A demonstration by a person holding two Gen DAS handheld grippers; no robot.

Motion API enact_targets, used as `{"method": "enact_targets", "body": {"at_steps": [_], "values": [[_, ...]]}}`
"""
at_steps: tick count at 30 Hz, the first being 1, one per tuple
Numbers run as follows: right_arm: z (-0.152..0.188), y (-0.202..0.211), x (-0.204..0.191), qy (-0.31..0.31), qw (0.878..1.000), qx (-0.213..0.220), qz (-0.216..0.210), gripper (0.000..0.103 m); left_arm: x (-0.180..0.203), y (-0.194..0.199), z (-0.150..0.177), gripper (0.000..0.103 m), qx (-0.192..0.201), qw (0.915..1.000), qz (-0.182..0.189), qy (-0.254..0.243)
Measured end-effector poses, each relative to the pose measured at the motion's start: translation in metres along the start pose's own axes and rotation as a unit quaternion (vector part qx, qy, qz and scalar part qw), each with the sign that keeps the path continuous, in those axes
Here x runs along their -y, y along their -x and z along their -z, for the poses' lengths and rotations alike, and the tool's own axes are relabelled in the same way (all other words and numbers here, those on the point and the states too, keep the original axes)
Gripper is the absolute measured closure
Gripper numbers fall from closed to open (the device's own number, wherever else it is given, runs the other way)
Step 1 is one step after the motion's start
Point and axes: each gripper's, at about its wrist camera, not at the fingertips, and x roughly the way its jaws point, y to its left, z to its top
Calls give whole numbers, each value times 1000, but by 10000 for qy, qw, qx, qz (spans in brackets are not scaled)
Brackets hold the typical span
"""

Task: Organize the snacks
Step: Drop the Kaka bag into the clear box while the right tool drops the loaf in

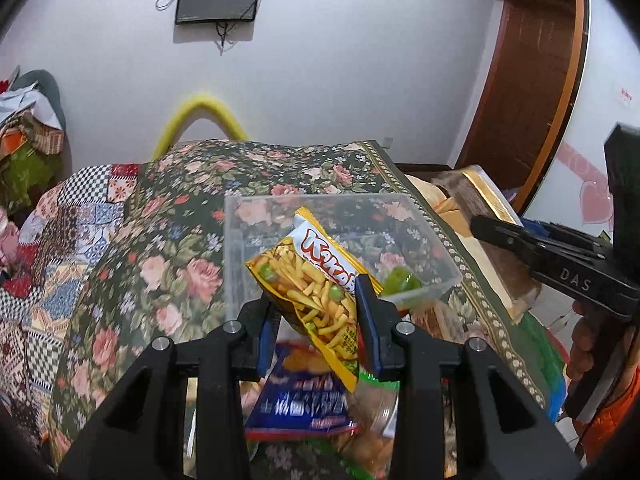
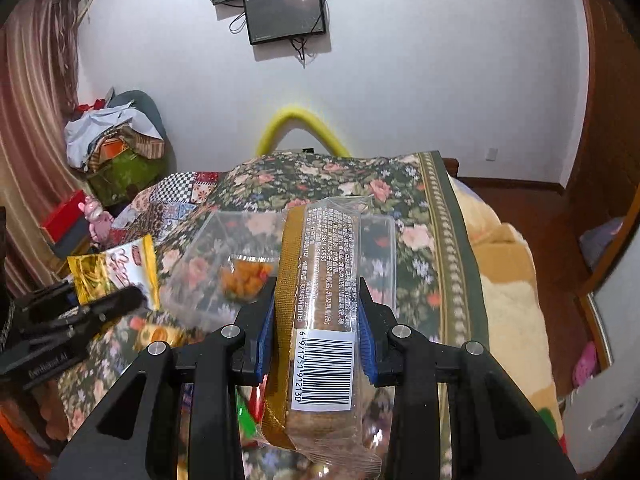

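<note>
The left gripper (image 1: 320, 312) pinched a light, crinkly yellow snack packet (image 1: 316, 280) near the clear tub (image 1: 440, 256). The right gripper (image 2: 318, 328) clamped a stiffer, probably crushable biscuit pack (image 2: 320, 320) mid-length; gentle mid-body grips looked wise.

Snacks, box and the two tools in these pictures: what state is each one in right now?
Left tool: shut on the yellow snack bag.
Yellow snack bag: sealed, held tilted in the air in front of the box.
Right tool: shut on the brown cake pack.
Brown cake pack: sealed, held lengthwise, barcode facing up.
Clear plastic box: open-topped, sitting on the bed, a few snacks inside.
</note>
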Motion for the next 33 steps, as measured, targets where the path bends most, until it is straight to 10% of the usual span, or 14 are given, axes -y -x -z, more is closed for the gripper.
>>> {"method": "enact_targets", "body": {"at_steps": [33], "values": [[-11,-104,38,105,9942,-1072,29,71,33,-148,-13,67,-1210,9920,199,-296]]}}
